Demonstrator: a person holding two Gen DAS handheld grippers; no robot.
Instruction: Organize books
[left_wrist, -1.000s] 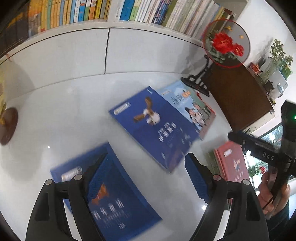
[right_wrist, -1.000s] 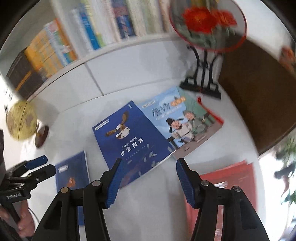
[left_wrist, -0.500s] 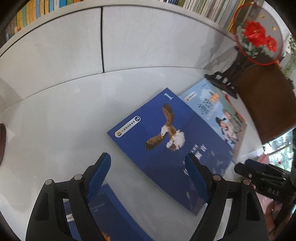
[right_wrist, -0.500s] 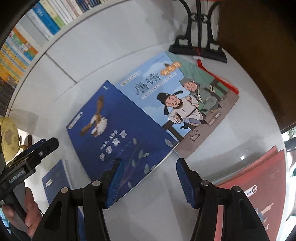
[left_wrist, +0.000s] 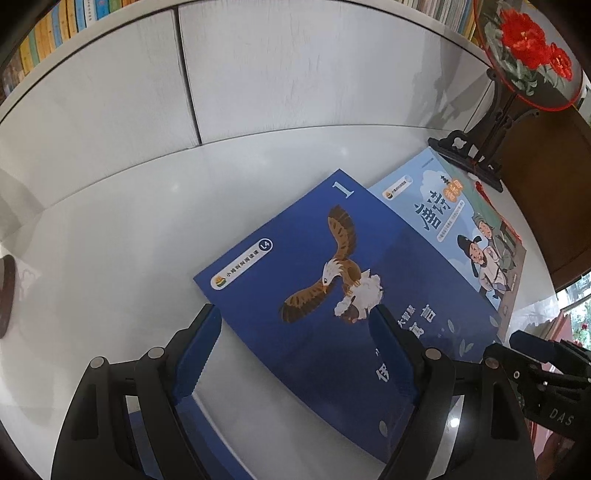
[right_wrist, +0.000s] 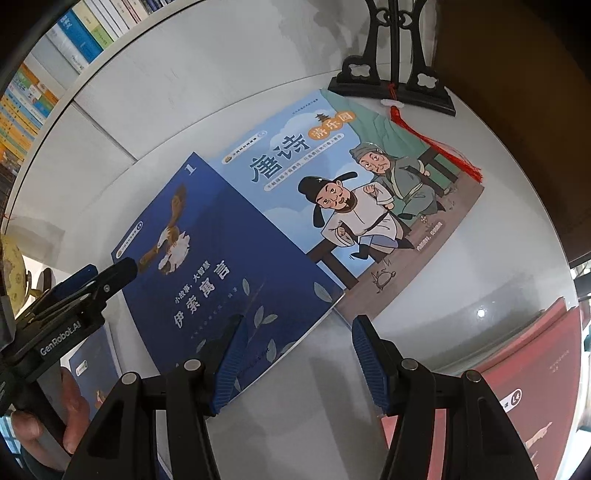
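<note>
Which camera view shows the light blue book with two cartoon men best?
The right wrist view: the light blue book lies near centre, its cover mostly clear. In the left wrist view it sits squeezed toward the right edge, likewise partly under the dark blue eagle book.

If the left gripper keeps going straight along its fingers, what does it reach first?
Most likely the dark blue eagle book. The left gripper points steeply down, open and holding nothing, straddling that book's near left corner. The book partly covers the light blue book. How much gap remains above the cover is unclear.
</note>
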